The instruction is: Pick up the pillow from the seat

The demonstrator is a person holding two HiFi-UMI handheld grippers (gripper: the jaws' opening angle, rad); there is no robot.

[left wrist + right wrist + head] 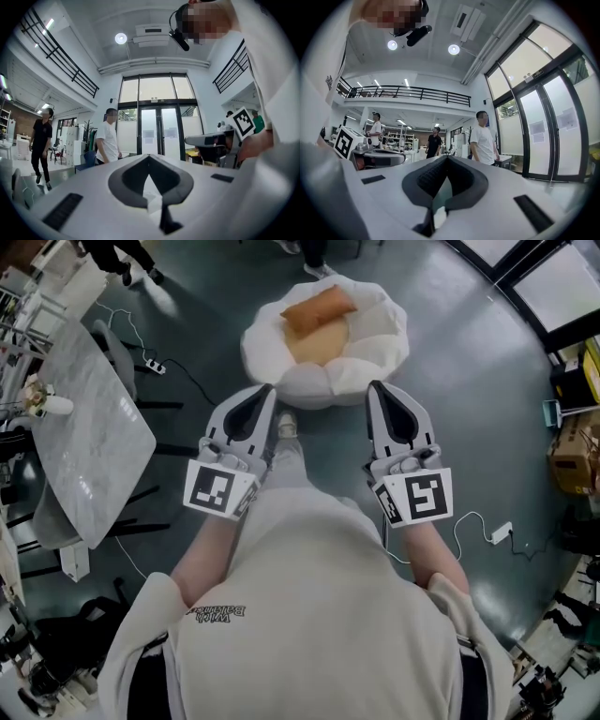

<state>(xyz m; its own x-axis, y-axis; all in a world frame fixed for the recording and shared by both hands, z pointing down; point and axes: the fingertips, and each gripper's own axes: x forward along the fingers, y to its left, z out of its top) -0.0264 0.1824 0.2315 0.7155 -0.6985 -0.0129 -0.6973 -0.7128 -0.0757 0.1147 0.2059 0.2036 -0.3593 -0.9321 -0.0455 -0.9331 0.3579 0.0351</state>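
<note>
An orange-tan pillow [320,307] lies tilted on a white puffy round seat [370,367], over the seat's tan middle cushion [314,343]. The seat stands on the dark floor just ahead of the person's feet. My left gripper [267,388] and right gripper [375,386] are held side by side at chest height, short of the seat's near rim. Both point forward, apart from the pillow. Each is shut with its jaw tips meeting and nothing between them. In the left gripper view the left gripper [149,156] looks out at the room, not the seat; so does the right gripper [446,157] in its own view.
A marble-topped table [89,432] stands at the left with chairs under it. Cables and a power strip [502,532] lie on the floor at the right, near a cardboard box [570,460]. People [108,138] stand by the glass doors [157,129]; others [484,138] stand further back.
</note>
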